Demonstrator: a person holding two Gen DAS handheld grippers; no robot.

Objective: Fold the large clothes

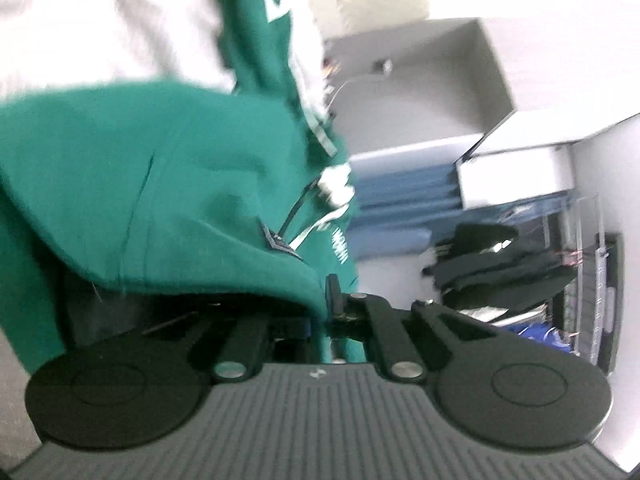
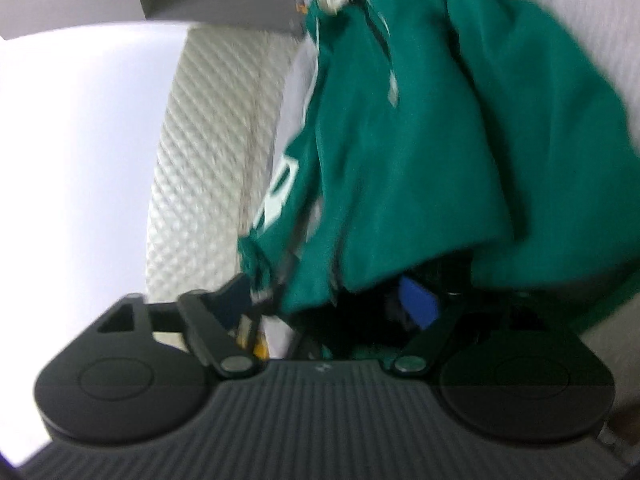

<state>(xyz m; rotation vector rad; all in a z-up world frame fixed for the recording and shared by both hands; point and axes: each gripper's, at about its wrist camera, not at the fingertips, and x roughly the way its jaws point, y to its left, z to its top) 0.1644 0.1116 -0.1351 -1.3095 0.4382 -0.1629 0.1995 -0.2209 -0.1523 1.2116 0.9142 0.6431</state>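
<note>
A large green sweatshirt with white lettering and a white drawstring hangs in folds before both cameras. In the left wrist view the green cloth (image 1: pixel 172 184) drapes over my left gripper (image 1: pixel 320 316), whose jaws are closed on a fold of it. In the right wrist view the sweatshirt (image 2: pixel 408 152) hangs down into my right gripper (image 2: pixel 340 312), and the cloth hides the fingertips; the jaws look closed on it. Both views are tilted and blurred by motion.
A white quilted surface (image 2: pixel 208 152) lies beside the sweatshirt. A grey open box or cabinet (image 1: pixel 432 76) stands behind. To the right are a blue shelf unit (image 1: pixel 404 192), dark clothes (image 1: pixel 496 268) and a wire rack (image 1: pixel 592 280).
</note>
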